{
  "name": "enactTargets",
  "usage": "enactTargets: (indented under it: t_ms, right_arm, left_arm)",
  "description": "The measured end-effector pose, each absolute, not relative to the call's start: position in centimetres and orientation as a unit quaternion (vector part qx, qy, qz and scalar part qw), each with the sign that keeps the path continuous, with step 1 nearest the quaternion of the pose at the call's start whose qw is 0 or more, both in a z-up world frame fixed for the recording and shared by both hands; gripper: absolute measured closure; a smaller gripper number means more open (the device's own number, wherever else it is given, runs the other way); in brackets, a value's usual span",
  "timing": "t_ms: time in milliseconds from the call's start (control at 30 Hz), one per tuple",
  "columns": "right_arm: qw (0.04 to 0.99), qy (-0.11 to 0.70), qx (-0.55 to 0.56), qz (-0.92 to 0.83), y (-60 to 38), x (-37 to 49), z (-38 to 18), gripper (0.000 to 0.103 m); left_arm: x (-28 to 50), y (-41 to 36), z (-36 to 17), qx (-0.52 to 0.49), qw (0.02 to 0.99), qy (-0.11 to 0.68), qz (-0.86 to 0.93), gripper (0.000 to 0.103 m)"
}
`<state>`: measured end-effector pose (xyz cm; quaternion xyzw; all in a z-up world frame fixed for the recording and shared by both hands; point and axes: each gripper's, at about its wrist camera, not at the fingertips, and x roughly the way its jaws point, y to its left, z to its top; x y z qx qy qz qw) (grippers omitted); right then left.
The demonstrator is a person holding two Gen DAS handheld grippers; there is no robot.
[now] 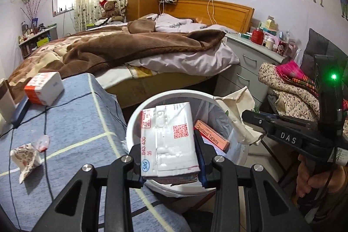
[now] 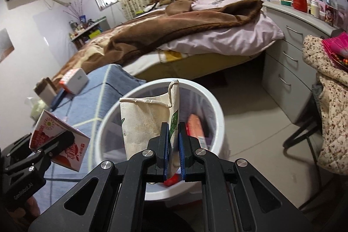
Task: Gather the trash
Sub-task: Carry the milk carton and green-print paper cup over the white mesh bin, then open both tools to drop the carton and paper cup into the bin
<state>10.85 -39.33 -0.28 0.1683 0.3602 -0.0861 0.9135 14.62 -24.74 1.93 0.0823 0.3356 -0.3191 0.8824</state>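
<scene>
Two grippers are in view, both positioned over a white bin (image 1: 133, 121) standing on the floor between a blue-covered worktop (image 1: 71, 114) and a grey drawer unit (image 1: 243, 62).

Left gripper (image 1: 170, 163): fingers clenched on a flattened drink carton (image 1: 168, 138), its white base panel with red QR code facing the left wrist camera. In the right wrist view the same carton (image 2: 59, 140) shows its red printed sides and hangs at the bin's left edge, above the worktop's border.

Right gripper (image 2: 173, 150): fingers clenched on a crumpled cream paper bag (image 2: 143, 123) with green print, pinching its folded right edge. The bag stands upright over the mouth of the bin (image 2: 217, 110). In the left wrist view the bag (image 1: 236, 105) hangs over the bin's right rim.

Bin contents: an orange tablet box (image 1: 212, 137) lies tilted inside against the right wall, with a clear liner visible around it. Other items lower down cannot be identified.

Remaining on the worktop: a crumpled wrapper (image 1: 26, 157) near the left edge, with a small pinkish scrap (image 1: 43, 141) just beside it; an orange and white box (image 1: 43, 88) at the far end; black cables (image 1: 45, 121) running across the cloth.

Behind the bin stands an unmade bed (image 1: 130, 47) with a brown blanket.
</scene>
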Motion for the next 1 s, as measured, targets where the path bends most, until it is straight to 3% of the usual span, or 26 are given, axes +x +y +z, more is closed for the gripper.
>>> enactTargets:
  t_ms: [533, 633, 733, 1000]
  right_arm:
    - [0.899, 0.398, 0.149, -0.104, -40.0, 12.2, -2.1, 0.093]
    - [0.898, 0.401, 0.149, -0.105, -40.0, 12.3, -2.3, 0.093]
    - [0.897, 0.403, 0.154, -0.102, -40.0, 12.4, -2.3, 0.092]
    - [0.895, 0.403, 0.162, -0.101, -39.6, 12.5, -2.3, 0.083]
  left_arm:
    - [16.9, -25.9, 0.1, 0.072, 0.872, 0.36, -0.323, 0.065]
    - [17.2, -25.5, 0.2, 0.069, 0.876, 0.359, -0.313, 0.052]
    - [17.4, -25.0, 0.2, 0.06, 0.876, 0.362, -0.313, 0.046]
    - [17.5, -23.8, 0.5, 0.052, 0.881, 0.36, -0.304, 0.044]
